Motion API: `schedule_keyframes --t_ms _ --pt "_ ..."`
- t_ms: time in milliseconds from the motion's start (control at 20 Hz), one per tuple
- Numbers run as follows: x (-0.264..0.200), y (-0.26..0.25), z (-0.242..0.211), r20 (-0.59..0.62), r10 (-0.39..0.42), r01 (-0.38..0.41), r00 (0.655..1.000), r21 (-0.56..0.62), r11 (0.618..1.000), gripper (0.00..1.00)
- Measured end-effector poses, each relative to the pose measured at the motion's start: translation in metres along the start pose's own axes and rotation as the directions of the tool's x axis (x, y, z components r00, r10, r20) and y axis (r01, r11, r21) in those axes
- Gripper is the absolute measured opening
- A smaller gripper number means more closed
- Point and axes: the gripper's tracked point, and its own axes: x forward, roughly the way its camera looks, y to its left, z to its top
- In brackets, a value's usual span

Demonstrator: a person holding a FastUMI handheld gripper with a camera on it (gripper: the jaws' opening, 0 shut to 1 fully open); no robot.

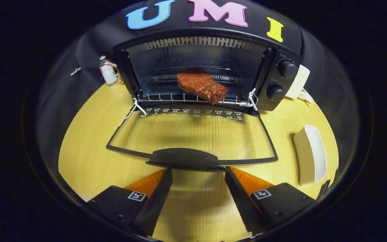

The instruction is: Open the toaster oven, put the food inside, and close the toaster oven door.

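A black toaster oven (210,43) stands at the back of the wooden table, its glass door (193,134) folded down flat toward me. A reddish-brown steak (202,85) lies on the wire rack (166,98) inside, its near end reaching the rack's front edge. The door's black handle (183,157) sits just ahead of my fingertips. My gripper (198,173) is open, nothing between its fingers, which straddle the handle's width from below without touching it.
A white rectangular dish (311,154) lies on the table (89,161) to the right of the door. A small bottle (108,71) stands left of the oven. Two knobs (282,80) are on the oven's right panel; a white plug block (299,82) sits behind it.
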Motion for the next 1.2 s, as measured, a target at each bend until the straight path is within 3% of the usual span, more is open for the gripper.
schedule_keyframes --t_ms 250,450,700,900,1200 --pt "-0.031 -0.001 0.051 0.142 0.061 -0.055 0.988 -0.043 0.998 0.98" --pt "-0.047 -0.002 0.099 0.239 0.086 -0.091 0.967 0.011 0.996 0.98" --pt "-0.048 -0.013 0.158 0.32 0.064 -0.086 0.945 0.055 0.995 0.99" --pt "-0.08 -0.016 0.19 0.42 0.069 -0.107 0.905 0.067 0.992 0.98" --pt "-0.16 -0.026 0.229 0.595 0.111 -0.065 0.796 -0.098 0.993 0.98"
